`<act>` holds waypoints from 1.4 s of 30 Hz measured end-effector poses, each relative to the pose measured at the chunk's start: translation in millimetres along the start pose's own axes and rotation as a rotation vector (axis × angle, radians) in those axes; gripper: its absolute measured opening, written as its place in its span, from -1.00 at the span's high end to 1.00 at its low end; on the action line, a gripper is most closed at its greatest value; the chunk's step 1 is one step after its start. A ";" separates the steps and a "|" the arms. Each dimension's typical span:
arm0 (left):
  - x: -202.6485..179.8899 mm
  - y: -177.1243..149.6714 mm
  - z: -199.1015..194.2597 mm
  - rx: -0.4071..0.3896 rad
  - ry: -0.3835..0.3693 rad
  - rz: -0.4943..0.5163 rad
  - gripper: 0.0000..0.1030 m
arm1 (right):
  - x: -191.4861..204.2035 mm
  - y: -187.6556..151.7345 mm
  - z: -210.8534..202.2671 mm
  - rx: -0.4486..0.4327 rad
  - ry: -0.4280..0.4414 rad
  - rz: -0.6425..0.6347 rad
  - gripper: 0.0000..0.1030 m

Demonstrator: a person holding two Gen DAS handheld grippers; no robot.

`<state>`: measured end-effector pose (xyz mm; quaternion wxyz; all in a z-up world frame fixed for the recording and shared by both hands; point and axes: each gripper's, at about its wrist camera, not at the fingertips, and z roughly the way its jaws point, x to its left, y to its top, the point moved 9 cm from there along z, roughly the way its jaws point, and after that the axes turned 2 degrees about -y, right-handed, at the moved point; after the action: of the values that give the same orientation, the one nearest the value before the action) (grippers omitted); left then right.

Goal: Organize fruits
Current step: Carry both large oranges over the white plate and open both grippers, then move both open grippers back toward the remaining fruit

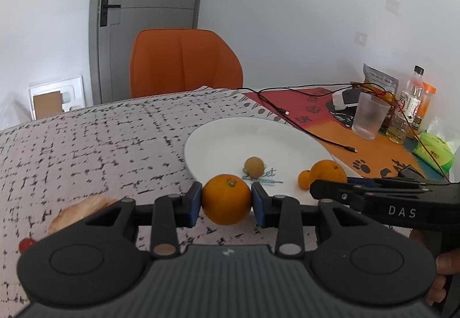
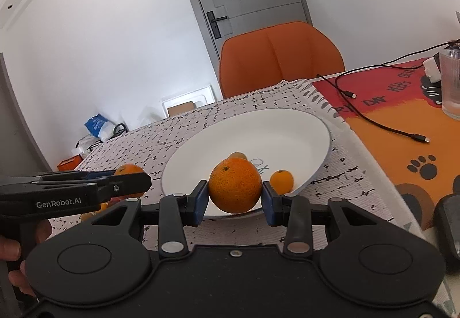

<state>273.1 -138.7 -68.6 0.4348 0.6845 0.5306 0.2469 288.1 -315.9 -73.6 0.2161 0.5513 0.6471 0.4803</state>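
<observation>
1. A white-walled room with a grey door (image 1: 149, 10) and an orange chair (image 1: 184, 62) behind a desk (image 1: 100, 139) under a speckled cloth.
2. The left claw (image 1: 226, 201) pinches an orange (image 1: 226, 198) between its blue pads, short of the white plate (image 1: 244, 136), which lies ahead and slightly right.
3. The right claw (image 2: 235, 198) pinches a second orange (image 2: 235, 185), already over the plate's (image 2: 287, 128) near rim, so it seems the nearer hand for a drop.
4. On the plate lie a small orange fruit (image 2: 281, 181) and a brownish round fruit (image 1: 254, 167).
5. Only the left view shows a peach-coloured fruit (image 1: 83, 210) and something red (image 1: 26, 243) on the cloth to the left, and the bottles (image 1: 411, 99); the right view shows floor clutter.
</observation>
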 end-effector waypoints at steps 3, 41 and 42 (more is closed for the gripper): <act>-6.1 2.5 4.2 0.001 -0.008 0.009 0.31 | -3.4 0.7 -0.1 -0.005 -0.004 0.001 0.28; 13.0 5.6 -3.7 -0.026 0.082 -0.016 -0.21 | -1.6 3.5 -3.3 -0.027 -0.013 0.010 -0.05; 17.4 5.4 -7.2 -0.031 0.098 -0.021 -0.32 | 0.2 3.6 -3.2 -0.027 -0.012 0.008 -0.09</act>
<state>275.6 -120.3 -62.5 0.4213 0.6591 0.5544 0.2840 287.3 -317.1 -69.0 0.2254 0.5538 0.6368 0.4868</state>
